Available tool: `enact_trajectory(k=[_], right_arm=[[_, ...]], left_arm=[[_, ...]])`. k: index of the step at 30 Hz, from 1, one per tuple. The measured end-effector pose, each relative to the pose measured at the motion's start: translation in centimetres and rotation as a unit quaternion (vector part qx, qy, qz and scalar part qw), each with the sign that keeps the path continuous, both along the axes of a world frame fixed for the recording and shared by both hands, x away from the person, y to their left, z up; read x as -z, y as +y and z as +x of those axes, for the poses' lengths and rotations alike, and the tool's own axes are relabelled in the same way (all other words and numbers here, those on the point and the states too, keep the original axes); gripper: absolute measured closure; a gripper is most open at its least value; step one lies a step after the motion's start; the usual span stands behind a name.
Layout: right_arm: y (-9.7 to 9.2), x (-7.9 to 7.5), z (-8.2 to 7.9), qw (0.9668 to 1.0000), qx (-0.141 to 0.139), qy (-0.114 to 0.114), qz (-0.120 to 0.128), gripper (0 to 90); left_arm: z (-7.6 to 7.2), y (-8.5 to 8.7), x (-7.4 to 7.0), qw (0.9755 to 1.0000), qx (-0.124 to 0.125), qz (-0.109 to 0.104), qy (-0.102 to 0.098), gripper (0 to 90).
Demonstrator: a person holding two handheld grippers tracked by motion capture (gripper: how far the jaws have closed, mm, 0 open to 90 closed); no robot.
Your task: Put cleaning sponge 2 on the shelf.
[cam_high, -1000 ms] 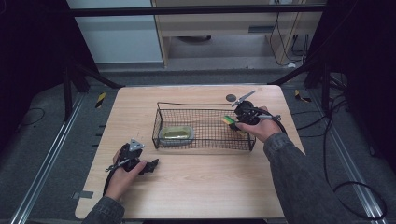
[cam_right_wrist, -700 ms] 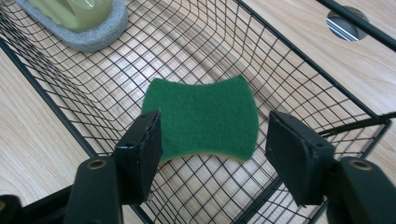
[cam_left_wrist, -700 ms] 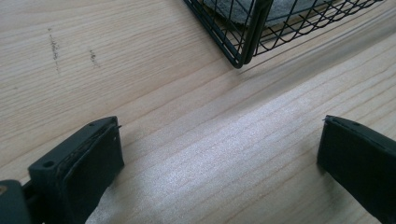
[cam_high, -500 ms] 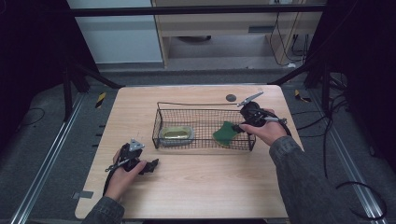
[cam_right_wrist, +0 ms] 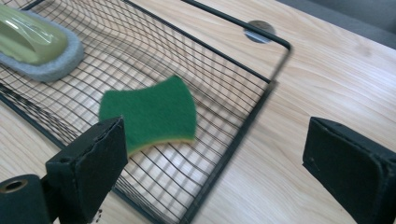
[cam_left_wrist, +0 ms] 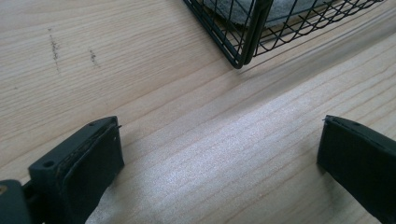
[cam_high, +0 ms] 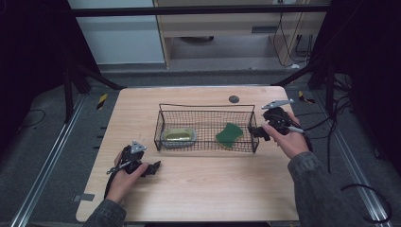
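Both grippers, left near the worktop's front-left corner, right beside the basket, hold jaws released; a sponge lies inside.

Grey sleeves, black square-ended fingers

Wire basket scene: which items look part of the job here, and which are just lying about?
Part of the job, judging by placement:
wire basket
green scouring sponge, lying in the basket
handled scrubber, lying in the basket
right gripper, open beside the basket
left gripper, open, resting on the table

Lying about:
dark round disc on the table behind the basket
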State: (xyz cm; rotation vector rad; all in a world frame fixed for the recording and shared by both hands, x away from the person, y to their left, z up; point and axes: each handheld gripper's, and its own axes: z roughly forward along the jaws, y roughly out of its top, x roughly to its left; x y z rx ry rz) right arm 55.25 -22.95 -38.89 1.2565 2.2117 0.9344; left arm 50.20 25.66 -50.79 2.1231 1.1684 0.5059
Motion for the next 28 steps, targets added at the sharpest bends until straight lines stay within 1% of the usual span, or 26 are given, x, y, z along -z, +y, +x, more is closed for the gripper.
enact_trajectory(k=[1, 2, 3, 4, 5, 6, 7, 8, 9, 10, 12, 13, 14, 15, 16, 17, 18, 19, 20, 22, 23, 24, 27, 28], right_arm=[[-0.7, 0.2, -0.4, 0.9999, 0.009, -0.004, 0.006, 8.1], [-0.7, 0.2, -0.4, 0.9999, 0.009, -0.004, 0.006, 8.1], [-1.3, 0.4, -0.8, 0.9998, 0.015, -0.007, 0.009, 8.6], [-2.5, 0.9, -1.5, 0.9992, 0.033, -0.014, 0.017, 9.6], [-3.1, 1.2, -1.7, 0.9989, 0.04, -0.017, 0.02, 9.6], [-3.1, 1.2, -1.7, 0.9989, 0.04, -0.017, 0.02, 9.6], [-3.7, 1.8, -2.0, 0.9982, 0.051, -0.022, 0.02, 9.4], [-4.5, 2.6, -2.3, 0.9972, 0.066, -0.027, 0.023, 9.1], [-5.6, 4.5, -2.6, 0.9957, 0.088, -0.022, 0.021, 8.7], [-5.6, 4.5, -2.6, 0.9957, 0.088, -0.022, 0.021, 8.7], [-6.3, 6.4, -2.7, 0.9947, 0.101, -0.005, 0.019, 8.2], [-6.5, 7.1, -2.8, 0.9944, 0.105, 0.001, 0.015, 8.4], [-6.6, 8.3, -2.8, 0.9934, 0.114, 0.007, 0.01, 8.6], [-6.8, 9.9, -2.7, 0.9921, 0.124, 0.016, 0.004, 8.9], [-6.8, 9.9, -2.7, 0.9921, 0.124, 0.016, 0.004, 8.9], [-6.7, 11.2, -2.6, 0.9904, 0.136, 0.025, -0.002, 9.3], [-6.7, 11.2, -2.6, 0.9904, 0.136, 0.025, -0.002, 9.3], [-6.7, 12.0, -2.5, 0.9888, 0.147, 0.02, 0.014, 6.7], [-6.7, 12.1, -2.5, 0.9885, 0.15, 0.015, 0.014, 6.5], [-6.6, 12.1, -2.4, 0.9884, 0.15, 0.012, 0.016, 6.5], [-6.3, 12.3, -2.3, 0.9883, 0.152, 0.006, 0.016, 5.9], [-6.3, 12.3, -2.3, 0.9883, 0.152, 0.006, 0.016, 5.9], [-6.2, 12.3, -2.3, 0.9865, 0.163, 0.009, 0.015, 3.3], [-6.2, 12.3, -2.3, 0.9865, 0.163, 0.009, 0.015, 3.3]], left_arm=[[0.0, 0.0, 0.0, 1.0, 0.0, 0.0, 0.0, 0.0], [0.0, 0.0, 0.0, 1.0, 0.0, 0.0, 0.0, 0.0], [0.0, 0.0, 0.0, 1.0, 0.0, -0.001, -0.001, 0.0], [0.0, 0.0, 0.0, 1.0, 0.0, -0.001, -0.001, 0.0], [0.0, 0.0, 0.0, 1.0, 0.0, -0.001, -0.001, 0.0], [0.0, 0.0, 0.0, 1.0, 0.0, -0.001, -0.001, 0.0], [0.0, 0.0, 0.0, 1.0, 0.0, -0.001, -0.001, 0.0], [0.0, 0.0, 0.0, 1.0, 0.0, -0.001, -0.001, 0.0], [0.0, 0.0, 0.0, 1.0, 0.0, -0.001, -0.001, 0.0], [0.0, 0.0, 0.0, 1.0, 0.0, -0.001, -0.001, 0.0], [0.0, 0.0, 0.0, 1.0, 0.0, -0.001, -0.001, 0.0], [0.0, 0.0, 0.0, 1.0, 0.0, -0.001, -0.001, 0.0], [0.0, 0.0, 0.0, 1.0, 0.0, -0.001, -0.001, 0.0], [0.0, 0.0, 0.0, 1.0, 0.0, -0.001, -0.001, 0.0], [0.0, 0.0, 0.0, 1.0, 0.0, -0.001, -0.001, 0.0], [0.0, 0.0, 0.0, 1.0, 0.0, -0.001, -0.001, 0.0], [0.0, 0.0, 0.0, 1.0, 0.0, -0.001, -0.001, 0.0], [0.0, 0.0, 0.0, 1.0, 0.0, -0.002, -0.002, 0.0], [0.0, 0.0, 0.0, 1.0, 0.001, -0.002, -0.002, 0.0], [0.0, 0.0, 0.0, 1.0, 0.001, -0.002, -0.002, 0.0], [0.0, 0.1, 0.0, 1.0, 0.002, -0.002, -0.002, 0.0], [0.0, 0.1, 0.0, 1.0, 0.002, -0.002, -0.002, 0.0], [0.0, 0.1, 0.1, 1.0, 0.003, -0.002, -0.003, 0.0], [0.0, 0.1, 0.1, 1.0, 0.004, -0.002, -0.003, 0.0]])
